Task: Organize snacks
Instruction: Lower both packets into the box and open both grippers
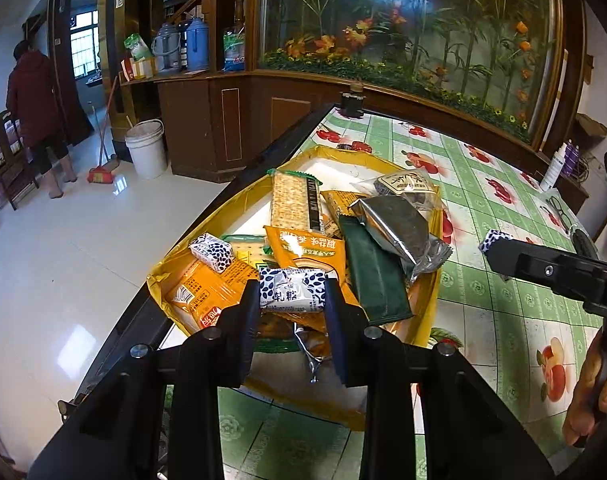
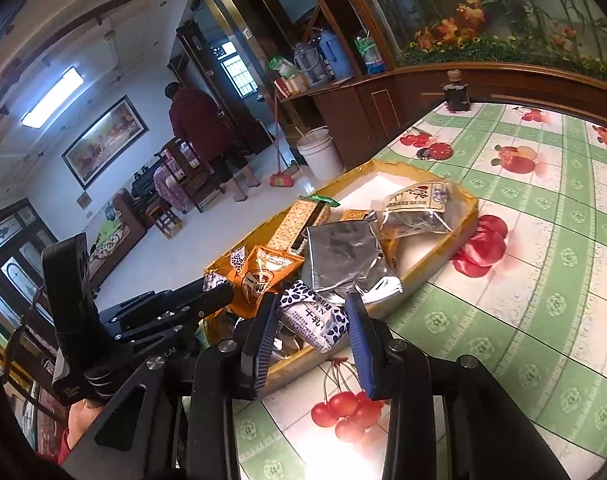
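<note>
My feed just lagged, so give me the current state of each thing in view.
Left tongs: shut on a blue-patterned white candy packet.
Right tongs: shut on another such packet.
Yellow cardboard tray: open, heaped with snacks.
Silver foil pouch: lying on the heap.

From my left wrist view, the tray [image 1: 427,316] sits on the table [image 1: 503,320] at its left edge, snacks heaped in it. The cracker pack [image 1: 293,202] lies at twelve o'clock of the pile, the foil pouch [image 1: 395,224] at two, a small candy [image 1: 211,251] at nine. My left gripper [image 1: 293,294] sits at six with another candy [image 1: 293,291] between its fingers. My right gripper [image 2: 309,320] is at three o'clock, over the tray's near rim, a third candy [image 2: 315,320] in it. A bottle [image 1: 352,103] stands at the table's far corner.
</note>
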